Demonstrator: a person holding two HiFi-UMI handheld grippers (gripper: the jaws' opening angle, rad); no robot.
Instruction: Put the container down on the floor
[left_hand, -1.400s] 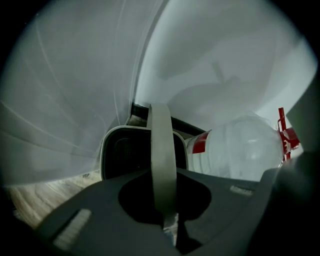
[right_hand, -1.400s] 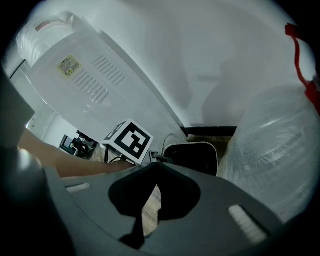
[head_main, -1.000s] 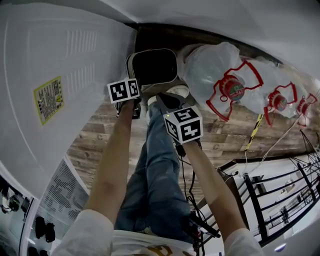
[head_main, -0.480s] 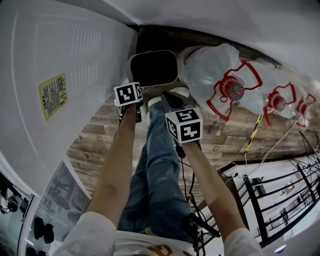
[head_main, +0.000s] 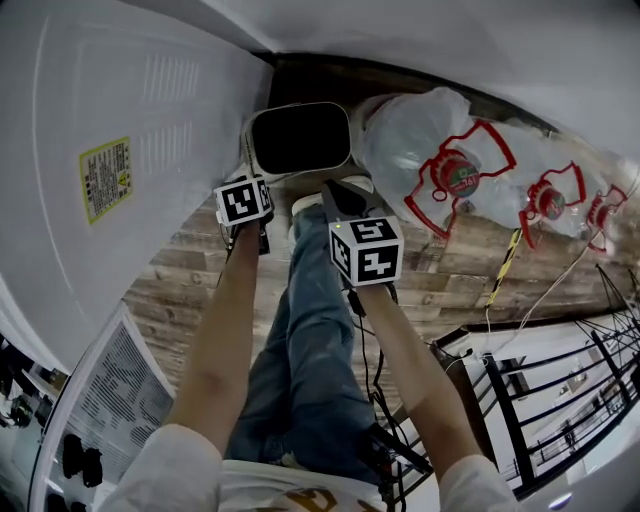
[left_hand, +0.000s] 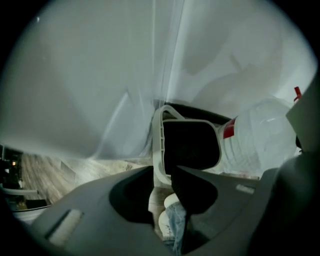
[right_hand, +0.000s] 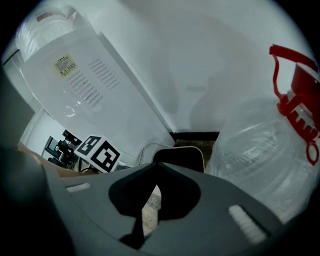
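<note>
Status: we read the left gripper (left_hand: 162, 175) as nearly closed, pinching the near rim of the white plastic container with the dark inside and rounded-rectangle mouth (left_hand: 192, 145). The rim wall runs down into the narrow gap and both jaws appear to touch it.

We see the right gripper (right_hand: 157, 167) pressed together at the tips with nothing held. Only a sliver of floor shows through the hollow behind them. It hangs just beside the left one, a little nearer the person, over a white shoe (head_main: 350, 185) and a blue-jeans leg (head_main: 310, 330).

The container sits low in the corner with its mouth facing up toward the head camera. Its far edge is against the dark skirting strip (head_main: 400, 78) at the foot of the white wall. We cannot tell whether its base touches the brown wood-plank floor (head_main: 190, 280).

To its left, close by, is a big white appliance panel (head_main: 100, 100) with a yellow label (head_main: 105, 178). To its right, just beside it, a large clear plastic water jug with a red cap and red handle (head_main: 420, 150) lies on the floor. A second jug of the same kind (head_main: 550, 200) lies further right.
</note>
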